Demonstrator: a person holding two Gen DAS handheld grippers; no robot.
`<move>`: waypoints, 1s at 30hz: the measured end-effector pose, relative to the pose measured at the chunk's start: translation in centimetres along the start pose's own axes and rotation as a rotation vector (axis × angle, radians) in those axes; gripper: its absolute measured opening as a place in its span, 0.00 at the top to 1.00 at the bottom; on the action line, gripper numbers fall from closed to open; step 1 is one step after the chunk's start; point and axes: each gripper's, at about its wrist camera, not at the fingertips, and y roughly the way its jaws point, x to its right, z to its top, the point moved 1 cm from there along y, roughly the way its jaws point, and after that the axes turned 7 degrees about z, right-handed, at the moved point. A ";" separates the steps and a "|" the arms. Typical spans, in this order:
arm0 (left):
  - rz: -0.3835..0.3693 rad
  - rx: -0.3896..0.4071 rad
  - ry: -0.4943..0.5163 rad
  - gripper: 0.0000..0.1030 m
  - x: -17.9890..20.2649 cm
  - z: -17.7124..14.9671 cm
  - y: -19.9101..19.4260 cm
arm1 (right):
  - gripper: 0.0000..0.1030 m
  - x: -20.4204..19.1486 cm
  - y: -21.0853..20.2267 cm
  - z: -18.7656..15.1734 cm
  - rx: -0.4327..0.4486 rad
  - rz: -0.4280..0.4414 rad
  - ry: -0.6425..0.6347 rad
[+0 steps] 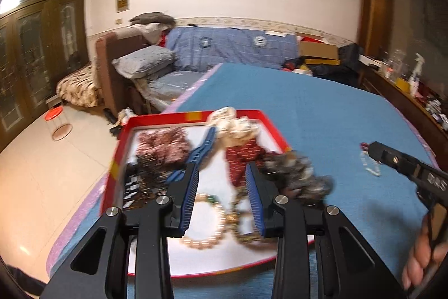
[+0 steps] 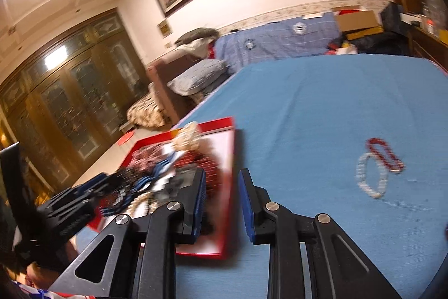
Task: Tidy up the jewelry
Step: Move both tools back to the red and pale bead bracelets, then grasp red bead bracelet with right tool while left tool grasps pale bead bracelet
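A red tray (image 1: 193, 115) with a white floor lies on the blue bedspread (image 1: 322, 108). It holds heaps of maroon beads (image 1: 162, 145), cream beads (image 1: 238, 128) and red beads (image 1: 243, 156), and a pearl bracelet (image 1: 207, 231). My left gripper (image 1: 221, 168) hovers over the tray, jaws apart, nothing pressed between the pads. A blurred dark grey bead strand (image 1: 296, 175) sits just outside its right finger. My right gripper (image 2: 222, 173) stands open over the tray's right rim (image 2: 232, 187). A red bracelet (image 2: 383, 156) and a clear bracelet (image 2: 369, 178) lie on the spread to its right.
The bed's left edge drops to a pale tiled floor (image 1: 42, 159) with a red-lidded jar (image 1: 54, 117). A brown chair with a grey pillow (image 1: 145, 61) stands beyond. Cardboard boxes (image 1: 319, 51) sit at the far end, and a wooden shelf with bottles (image 1: 414, 75) runs along the right.
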 end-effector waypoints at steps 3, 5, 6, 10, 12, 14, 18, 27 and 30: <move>-0.063 -0.003 0.046 0.67 2.7 1.0 -0.5 | 0.74 3.7 -1.9 0.9 0.022 -0.073 0.054; -0.125 -0.018 0.073 0.68 5.0 1.7 -0.7 | 0.75 6.7 -3.2 1.6 0.033 -0.132 0.101; -0.149 -0.027 0.082 0.68 5.9 1.9 -0.7 | 0.75 8.0 -3.6 1.8 0.033 -0.151 0.124; -0.299 -0.130 0.124 0.68 11.6 3.1 0.7 | 0.75 12.9 -5.9 2.1 0.056 -0.217 0.237; -0.346 -0.167 0.139 0.68 14.1 3.3 1.7 | 0.75 14.5 -7.1 2.0 0.078 -0.213 0.303; -0.354 -0.210 0.169 0.68 17.3 3.5 3.6 | 0.75 15.3 -8.1 1.9 0.098 -0.193 0.350; -0.382 -0.310 0.208 0.68 22.0 3.3 8.1 | 0.75 15.8 -8.8 1.8 0.115 -0.191 0.368; -0.329 -0.428 0.267 0.80 28.6 1.5 15.5 | 0.75 16.0 -9.5 2.2 0.151 -0.160 0.388; -0.286 -0.386 0.300 0.95 29.5 1.4 15.7 | 0.75 16.3 -9.4 2.0 0.145 -0.147 0.396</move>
